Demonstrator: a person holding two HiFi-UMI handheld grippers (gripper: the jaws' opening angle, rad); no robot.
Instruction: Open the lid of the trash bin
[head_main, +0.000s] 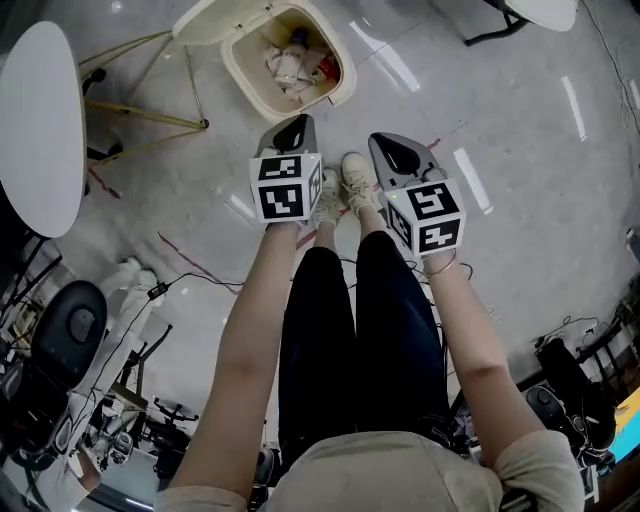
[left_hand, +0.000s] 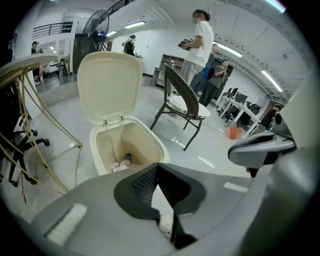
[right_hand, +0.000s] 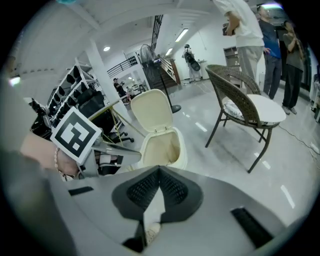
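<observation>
The trash bin (head_main: 243, 82) sits on the floor at 12 o'clock from us. Its lid (head_main: 212, 20) is already thrown back on the hinges at the bin's far-left edge, toward 10 o'clock, so we look straight down at the rubbish (head_main: 292, 62) inside. From the left gripper's own view the lid stands upright behind the open mouth, its long axis running up and away. The left gripper (head_main: 293, 130) is the nearer one, with the bin just ahead at its 12 o'clock. The right gripper (head_main: 398, 155) hangs beside it, with the bin off at about 10 o'clock. Both sets of jaws are clenched tip to tip with nothing between the pads. We judge the opening done, so any further move would fall to the left gripper, reaching straight forward. A wicker chair (left_hand: 182, 100) stands well apart at the bin's 2 o'clock.
</observation>
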